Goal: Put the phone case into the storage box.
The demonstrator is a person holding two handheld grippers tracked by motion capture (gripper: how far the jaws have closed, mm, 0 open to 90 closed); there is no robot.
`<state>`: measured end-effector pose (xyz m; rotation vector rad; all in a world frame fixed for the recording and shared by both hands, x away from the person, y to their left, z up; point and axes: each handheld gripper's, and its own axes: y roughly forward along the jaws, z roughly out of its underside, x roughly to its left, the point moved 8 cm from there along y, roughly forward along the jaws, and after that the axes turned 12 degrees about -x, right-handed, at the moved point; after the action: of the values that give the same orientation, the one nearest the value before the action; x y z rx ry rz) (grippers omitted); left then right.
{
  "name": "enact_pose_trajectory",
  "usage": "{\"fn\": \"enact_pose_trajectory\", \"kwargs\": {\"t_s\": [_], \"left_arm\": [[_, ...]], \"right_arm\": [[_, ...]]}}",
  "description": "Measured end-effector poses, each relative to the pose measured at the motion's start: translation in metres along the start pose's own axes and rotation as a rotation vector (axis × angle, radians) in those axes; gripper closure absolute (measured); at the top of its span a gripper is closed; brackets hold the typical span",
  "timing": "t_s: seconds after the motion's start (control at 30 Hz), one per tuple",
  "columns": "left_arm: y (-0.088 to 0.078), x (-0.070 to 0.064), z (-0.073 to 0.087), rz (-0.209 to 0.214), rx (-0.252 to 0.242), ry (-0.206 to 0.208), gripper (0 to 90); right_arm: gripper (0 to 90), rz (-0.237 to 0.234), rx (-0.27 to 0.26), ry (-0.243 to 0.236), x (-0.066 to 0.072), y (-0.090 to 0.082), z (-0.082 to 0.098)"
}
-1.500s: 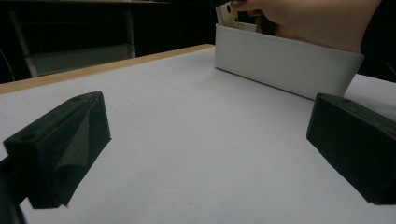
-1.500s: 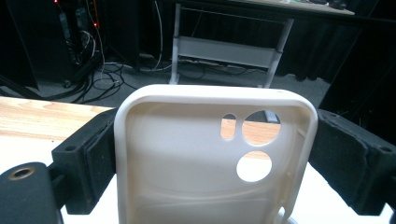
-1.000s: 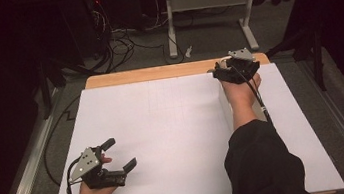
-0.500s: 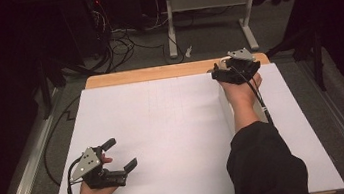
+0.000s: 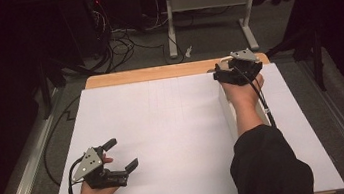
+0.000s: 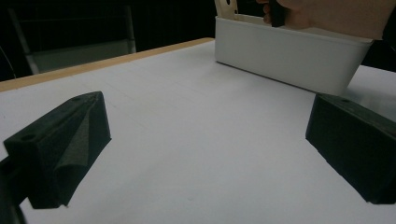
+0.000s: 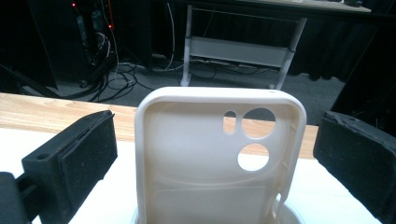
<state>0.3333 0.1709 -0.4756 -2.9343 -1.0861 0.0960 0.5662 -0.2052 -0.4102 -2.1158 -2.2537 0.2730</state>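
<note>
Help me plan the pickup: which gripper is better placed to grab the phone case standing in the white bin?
Right. The right gripper sits over the white bin, jaws open on either side of the phone case. The left gripper rests open at the near left of the table.

White table sheet was brightly lit from above; surroundings lay dark; near jaws blurred, soft shadows

My left gripper: black jaws, grey three-cornered plate, black cable. My right gripper: same; black sleeve.
</note>
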Motion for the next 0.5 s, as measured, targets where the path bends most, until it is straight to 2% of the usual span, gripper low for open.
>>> {"fn": "enact_pose_trajectory", "kwargs": {"t_s": [0.5], "left_arm": [[0.0015,0.0015,0.0026,-0.01,0.017,0.005,1.0]], "right_arm": [[0.0,-0.017,-0.005,0.013,0.0007,-0.01,-0.0015]]}}
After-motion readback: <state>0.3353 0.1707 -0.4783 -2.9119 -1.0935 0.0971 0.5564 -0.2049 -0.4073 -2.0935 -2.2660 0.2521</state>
